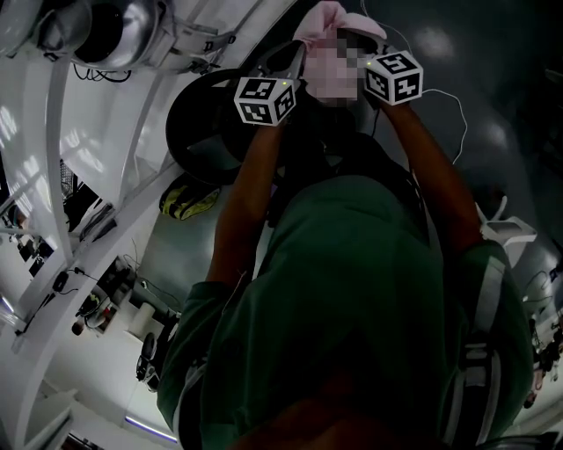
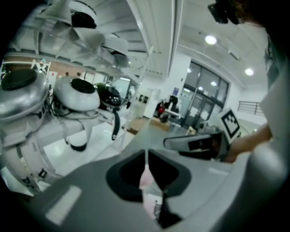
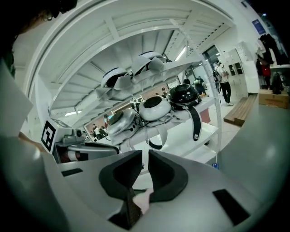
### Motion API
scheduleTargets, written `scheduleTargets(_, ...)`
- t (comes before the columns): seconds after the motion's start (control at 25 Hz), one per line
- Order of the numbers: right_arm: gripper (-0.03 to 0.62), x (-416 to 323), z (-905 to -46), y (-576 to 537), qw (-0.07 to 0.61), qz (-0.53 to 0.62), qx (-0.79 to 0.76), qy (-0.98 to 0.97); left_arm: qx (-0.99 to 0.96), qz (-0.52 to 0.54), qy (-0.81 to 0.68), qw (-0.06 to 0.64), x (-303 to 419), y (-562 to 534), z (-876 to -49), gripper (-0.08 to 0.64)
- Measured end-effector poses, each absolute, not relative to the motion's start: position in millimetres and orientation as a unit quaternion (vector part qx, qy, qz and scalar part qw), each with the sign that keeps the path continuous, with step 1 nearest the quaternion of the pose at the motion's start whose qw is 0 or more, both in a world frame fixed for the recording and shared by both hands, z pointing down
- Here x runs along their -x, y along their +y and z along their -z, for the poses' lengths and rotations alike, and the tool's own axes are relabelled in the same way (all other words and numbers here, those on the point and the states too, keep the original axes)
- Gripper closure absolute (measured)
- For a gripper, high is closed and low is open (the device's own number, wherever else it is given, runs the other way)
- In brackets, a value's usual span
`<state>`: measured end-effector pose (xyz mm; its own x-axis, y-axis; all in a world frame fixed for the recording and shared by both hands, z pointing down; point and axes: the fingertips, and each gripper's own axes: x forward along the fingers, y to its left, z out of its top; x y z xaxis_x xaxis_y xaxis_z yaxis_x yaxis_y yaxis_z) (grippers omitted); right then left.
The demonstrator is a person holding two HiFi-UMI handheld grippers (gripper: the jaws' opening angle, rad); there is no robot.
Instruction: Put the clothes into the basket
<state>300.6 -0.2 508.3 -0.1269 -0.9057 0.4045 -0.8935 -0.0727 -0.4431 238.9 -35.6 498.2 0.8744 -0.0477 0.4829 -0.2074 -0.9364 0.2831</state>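
1. Head view: both grippers are held out ahead of the person's green-clad torso [image 1: 352, 290], marker cubes facing up. Left gripper [image 1: 290, 61] and right gripper [image 1: 374, 53] meet at a pink cloth [image 1: 330, 19], which is bunched between them and held up off any surface. A dark round shape [image 1: 198, 132] lies below the left gripper; I cannot tell what it is.
2. Left gripper view: left gripper [image 2: 146, 156] has its jaws nearly pressed together, pinching a thin fold of the cloth [image 2: 146, 179]. The right gripper [image 2: 199, 144] is just beside it at right. A white rack with helmets [image 2: 74, 93] stands at left.
3. Right gripper view: right gripper [image 3: 144, 158] has its jaws close together, nipping the cloth [image 3: 145, 199] low between the pads. The left gripper [image 3: 84, 150] shows at left, and helmets [image 3: 154, 108] sit on the rack beyond.
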Motion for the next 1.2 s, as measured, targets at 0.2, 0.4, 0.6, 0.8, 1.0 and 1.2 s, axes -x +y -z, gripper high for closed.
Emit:
scheduleTargets(0.2,0.558,-312.5,-508.4,-1.7,0.015,0.312,0.664,0.679,-0.953,-0.244,-0.075,0.163,-235.4,-38.6,-499.2,0.537)
scheduleTargets(0.4,0.558,-312.2,-509.6,3.9,0.018,0.313,0.662,0.680,-0.955,-0.240,-0.079,0.156,-234.1,-39.3,-491.8,0.537)
scheduleTargets(0.6,0.558,-307.7,-505.3,9.5,0.020,0.307,0.660,0.686,-0.958,-0.235,-0.082,0.145,-229.8,-35.8,-481.8,0.537)
scheduleTargets(0.8,0.569,-301.5,-489.1,12.2,0.021,0.287,0.655,0.699,-0.962,-0.224,-0.089,0.129,-221.2,-33.8,-463.8,0.537)
scheduleTargets(1.0,0.588,-281.4,-454.8,14.4,0.009,0.256,0.631,0.732,-0.968,-0.202,-0.103,0.105,-204.7,-31.9,-429.9,0.537)
scheduleTargets(1.2,0.589,-247.1,-411.9,16.4,-0.003,0.216,0.596,0.773,-0.973,-0.177,-0.124,0.078,-176.1,-28.0,-391.9,0.537)
